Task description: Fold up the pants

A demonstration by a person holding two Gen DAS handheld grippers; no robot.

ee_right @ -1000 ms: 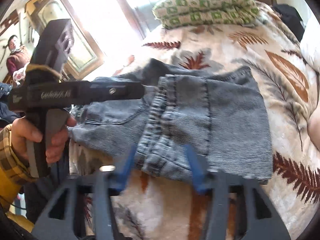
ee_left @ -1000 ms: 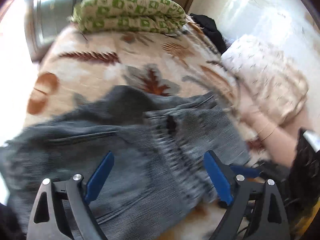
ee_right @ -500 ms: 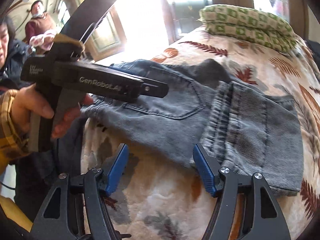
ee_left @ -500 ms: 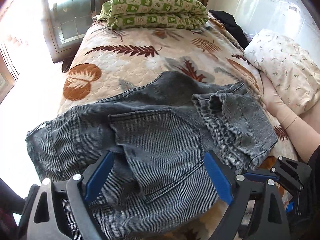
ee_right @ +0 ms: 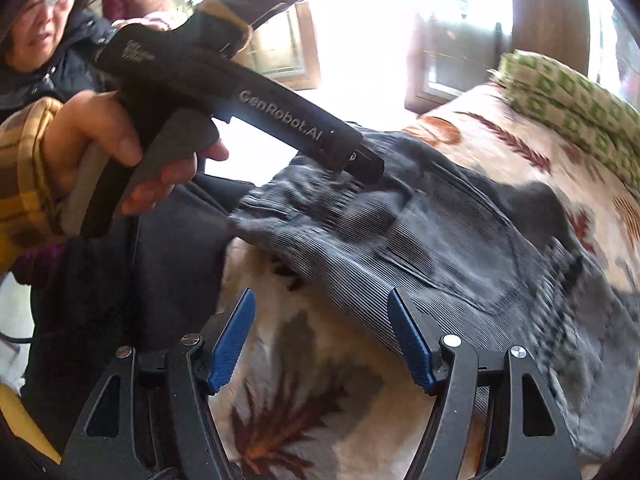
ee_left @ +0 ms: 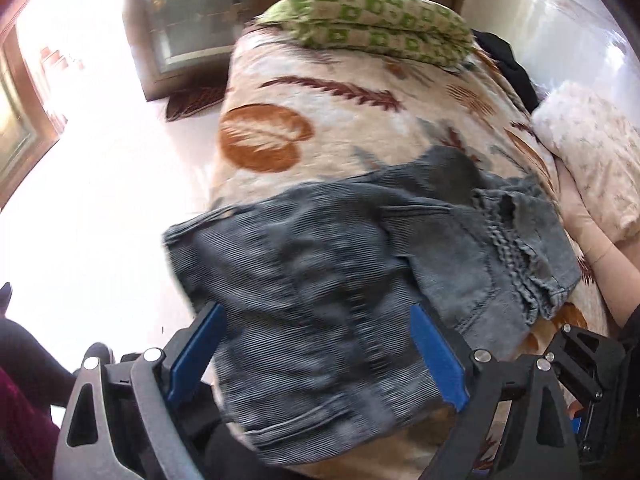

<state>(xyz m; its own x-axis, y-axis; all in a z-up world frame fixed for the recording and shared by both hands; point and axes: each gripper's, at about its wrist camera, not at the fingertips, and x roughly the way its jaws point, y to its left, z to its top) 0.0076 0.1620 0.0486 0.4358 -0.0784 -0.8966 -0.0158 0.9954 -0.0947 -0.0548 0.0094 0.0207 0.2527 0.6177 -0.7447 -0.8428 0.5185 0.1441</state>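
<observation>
Grey denim pants (ee_left: pixel 360 280) lying crumpled on leaf-patterned bed blanket (ee_left: pixel 304 92), near edge. Left gripper (ee_left: pixel 316 356) spread wide over denim; body lettered "GenRobot.AI". Right gripper (ee_right: pixel 322 340) likewise agape, empty, beside pants.

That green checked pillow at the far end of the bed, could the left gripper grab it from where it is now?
Probably not: the green checked pillow lies far beyond the open left gripper, which is over the jeans.

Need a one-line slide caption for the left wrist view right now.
Left gripper, jaws open, over crumpled grey denim pants on a leaf-print bedspread, green patterned pillow at the far end.
</observation>
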